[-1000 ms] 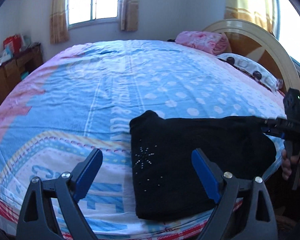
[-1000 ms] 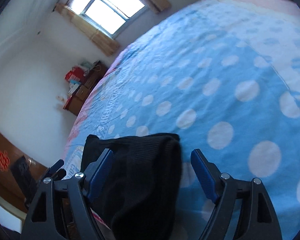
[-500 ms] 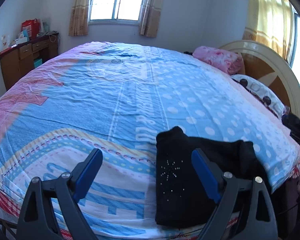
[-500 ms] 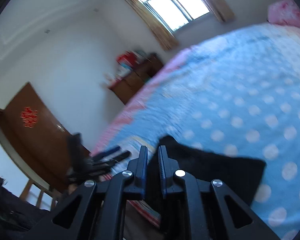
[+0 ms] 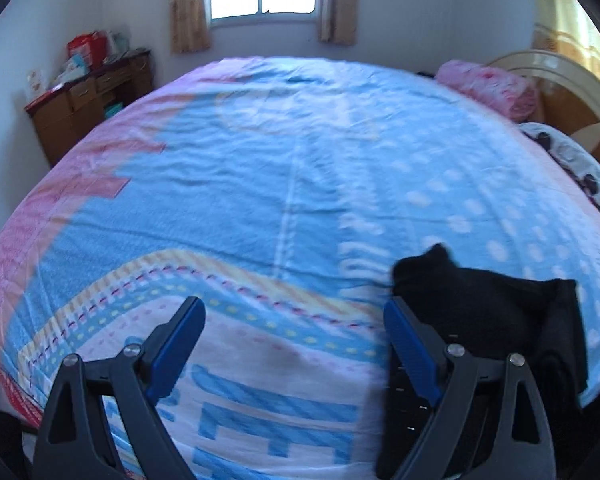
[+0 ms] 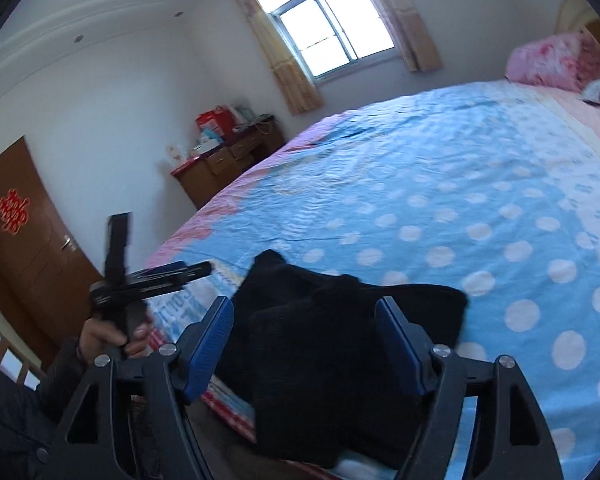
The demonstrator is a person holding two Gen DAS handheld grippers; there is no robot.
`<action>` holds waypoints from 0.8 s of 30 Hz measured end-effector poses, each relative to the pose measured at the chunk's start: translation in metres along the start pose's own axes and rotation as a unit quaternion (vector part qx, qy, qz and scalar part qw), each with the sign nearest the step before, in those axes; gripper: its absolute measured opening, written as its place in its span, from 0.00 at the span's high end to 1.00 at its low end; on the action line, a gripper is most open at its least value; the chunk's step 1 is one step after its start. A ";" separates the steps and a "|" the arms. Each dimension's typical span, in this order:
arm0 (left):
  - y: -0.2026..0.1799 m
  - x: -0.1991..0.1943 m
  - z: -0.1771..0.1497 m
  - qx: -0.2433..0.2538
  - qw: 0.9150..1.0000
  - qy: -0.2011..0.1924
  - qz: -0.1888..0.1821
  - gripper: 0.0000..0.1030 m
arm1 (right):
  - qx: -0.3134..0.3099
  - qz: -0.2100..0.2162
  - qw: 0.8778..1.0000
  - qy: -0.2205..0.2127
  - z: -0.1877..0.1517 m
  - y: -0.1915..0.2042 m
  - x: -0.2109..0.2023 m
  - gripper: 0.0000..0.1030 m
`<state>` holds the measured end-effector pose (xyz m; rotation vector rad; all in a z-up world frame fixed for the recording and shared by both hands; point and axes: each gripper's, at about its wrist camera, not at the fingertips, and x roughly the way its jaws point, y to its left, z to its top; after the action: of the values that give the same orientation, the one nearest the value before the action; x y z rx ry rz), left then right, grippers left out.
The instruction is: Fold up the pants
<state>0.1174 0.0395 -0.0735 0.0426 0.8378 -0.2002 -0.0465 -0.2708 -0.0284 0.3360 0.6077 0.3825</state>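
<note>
The black pants (image 6: 340,332) lie folded in a compact stack at the near edge of the bed (image 6: 440,208), on the blue dotted sheet. The left tool (image 5: 292,344) is released, fingers spread, holding nothing. The right tool (image 6: 304,340) is likewise released, above the pants

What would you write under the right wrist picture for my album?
Open right hand-held gripper hovers over folded black pants at the edge of a polka-dot bed.
</note>
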 end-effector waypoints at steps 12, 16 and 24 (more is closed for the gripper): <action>0.002 -0.008 -0.010 -0.027 0.998 -0.006 -0.050 0.10 | -0.243 -0.198 0.945 0.094 -0.051 0.091 0.090 0.27; 0.007 -0.009 -0.013 -0.029 0.998 -0.005 -0.051 0.10 | -0.246 -0.254 0.931 0.092 -0.057 0.072 0.091 0.27; 0.017 -0.005 -0.011 -0.064 0.996 0.005 -0.069 0.10 | 0.179 -0.046 0.982 0.025 -0.032 -0.079 0.018 0.33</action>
<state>0.1093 0.0586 -0.0779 -0.1347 0.8620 -0.2752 -0.0327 -0.3261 -0.0939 0.6408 0.7399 0.1907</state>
